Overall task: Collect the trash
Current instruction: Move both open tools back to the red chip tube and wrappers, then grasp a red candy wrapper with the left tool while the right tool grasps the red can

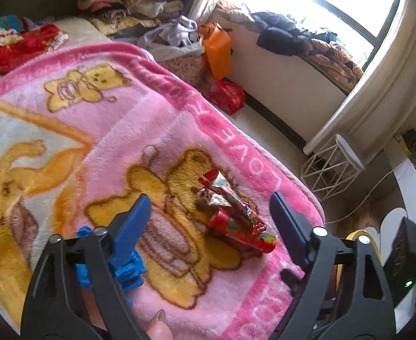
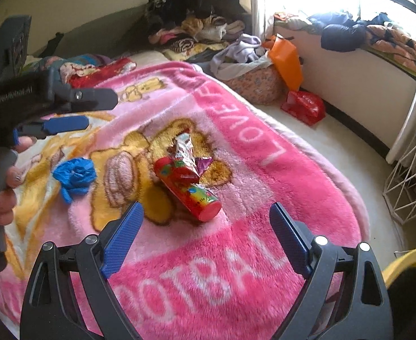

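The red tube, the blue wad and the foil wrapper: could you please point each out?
red tube [image 2: 192,191], right wrist view, mid body
blue wad [image 2: 74,174], right wrist view, centre
foil wrapper [image 2: 185,149], right wrist view, crinkled middle

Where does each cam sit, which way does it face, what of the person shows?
Left wrist: on the left hand-held gripper, angled down at the pink bear-print fleece blanket; open blue fingers and a fingertip show.
Right wrist: on the right hand-held gripper, angled down likewise; its open fingers, plus the left hand-held gripper at left.
Shared: red cylindrical snack can, crumpled foil wrapper, crumpled blue plastic.
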Motion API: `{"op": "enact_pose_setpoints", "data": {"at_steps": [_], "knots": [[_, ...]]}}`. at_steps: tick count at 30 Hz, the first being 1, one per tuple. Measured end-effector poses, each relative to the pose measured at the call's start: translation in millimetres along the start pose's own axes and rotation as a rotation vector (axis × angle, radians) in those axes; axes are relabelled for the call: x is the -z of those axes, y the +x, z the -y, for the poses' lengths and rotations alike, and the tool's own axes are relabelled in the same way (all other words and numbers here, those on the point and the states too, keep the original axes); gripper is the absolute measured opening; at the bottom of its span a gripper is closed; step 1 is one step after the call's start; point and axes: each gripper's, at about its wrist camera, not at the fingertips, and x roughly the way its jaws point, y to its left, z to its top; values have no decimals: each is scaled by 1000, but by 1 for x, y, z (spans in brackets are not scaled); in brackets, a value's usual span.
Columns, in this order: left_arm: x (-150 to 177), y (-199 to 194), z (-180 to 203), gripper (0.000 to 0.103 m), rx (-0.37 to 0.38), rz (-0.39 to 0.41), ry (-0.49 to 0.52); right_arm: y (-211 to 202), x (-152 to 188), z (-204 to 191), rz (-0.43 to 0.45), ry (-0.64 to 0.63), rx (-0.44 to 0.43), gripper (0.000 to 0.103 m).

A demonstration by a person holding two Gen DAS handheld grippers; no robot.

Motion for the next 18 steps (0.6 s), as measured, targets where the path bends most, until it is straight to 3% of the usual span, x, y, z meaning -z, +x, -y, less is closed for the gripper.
{"op": "enact_pose_setpoints", "data": {"at_steps": [10,18], "knots": [[-11,57,2,33,123,-167,-106,30,-2,7,-26,-3,-18,82],[-11,91,9,28,156,-260,-147,46,-5,5,-39,-48,-50,79]]}}
